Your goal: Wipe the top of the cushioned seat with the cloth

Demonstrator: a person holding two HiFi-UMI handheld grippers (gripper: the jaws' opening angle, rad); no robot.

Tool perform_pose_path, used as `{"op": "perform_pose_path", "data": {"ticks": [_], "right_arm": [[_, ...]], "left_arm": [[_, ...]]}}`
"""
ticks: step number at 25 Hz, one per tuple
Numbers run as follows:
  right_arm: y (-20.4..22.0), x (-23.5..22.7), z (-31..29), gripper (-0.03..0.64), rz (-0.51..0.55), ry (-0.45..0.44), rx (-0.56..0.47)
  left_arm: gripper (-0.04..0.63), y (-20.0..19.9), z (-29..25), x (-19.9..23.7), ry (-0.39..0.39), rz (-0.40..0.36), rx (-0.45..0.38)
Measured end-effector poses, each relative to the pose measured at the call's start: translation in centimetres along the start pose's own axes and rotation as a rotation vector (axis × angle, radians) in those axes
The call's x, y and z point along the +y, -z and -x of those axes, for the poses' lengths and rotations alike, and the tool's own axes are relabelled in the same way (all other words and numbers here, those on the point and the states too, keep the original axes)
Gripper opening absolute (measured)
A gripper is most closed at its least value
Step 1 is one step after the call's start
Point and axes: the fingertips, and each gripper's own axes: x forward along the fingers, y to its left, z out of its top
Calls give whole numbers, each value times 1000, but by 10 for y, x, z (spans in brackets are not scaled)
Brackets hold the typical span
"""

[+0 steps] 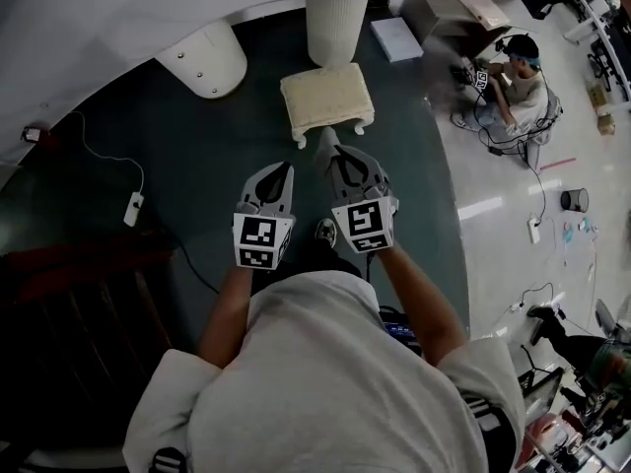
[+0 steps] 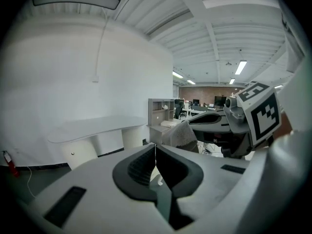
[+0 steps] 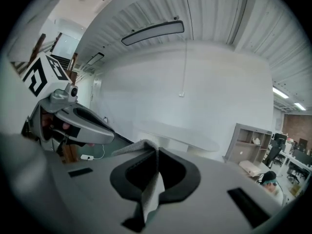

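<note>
"Jaws?"
"Left gripper [image 1: 286, 168] closed, empty. Right gripper [image 1: 333, 158] clamped on the cloth [image 3: 149, 191], whose length runs along the jaws, past the tips."
"Seat?"
"The seat [image 1: 326, 97] is ahead of the tips, untouched, long side crosswise."

Head view above seat [image 1: 326, 97], gripper views forward

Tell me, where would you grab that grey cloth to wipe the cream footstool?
By a folded edge, as the right gripper is shut on the cloth now: limp fabric pinches thin between the pads, and a flap pokes past the tips. Probably bring that flap down from above, since the footstool has its cushion facing up.
</note>
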Motion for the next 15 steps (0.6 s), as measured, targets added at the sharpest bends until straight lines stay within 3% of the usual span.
{"op": "perform_pose_path", "data": {"ticks": [5,11,15], "right_arm": [[3,-11,-50,14,-8,-47,26],[7,-29,-130,14,-23,-54,93],[14,-49,-175,14,0,-24,156]], "left_arm": [[2,0,-38,34,-9,11,46],[2,5,-98,104,9,52,85],[2,7,-145,139,68,8,114]]}}
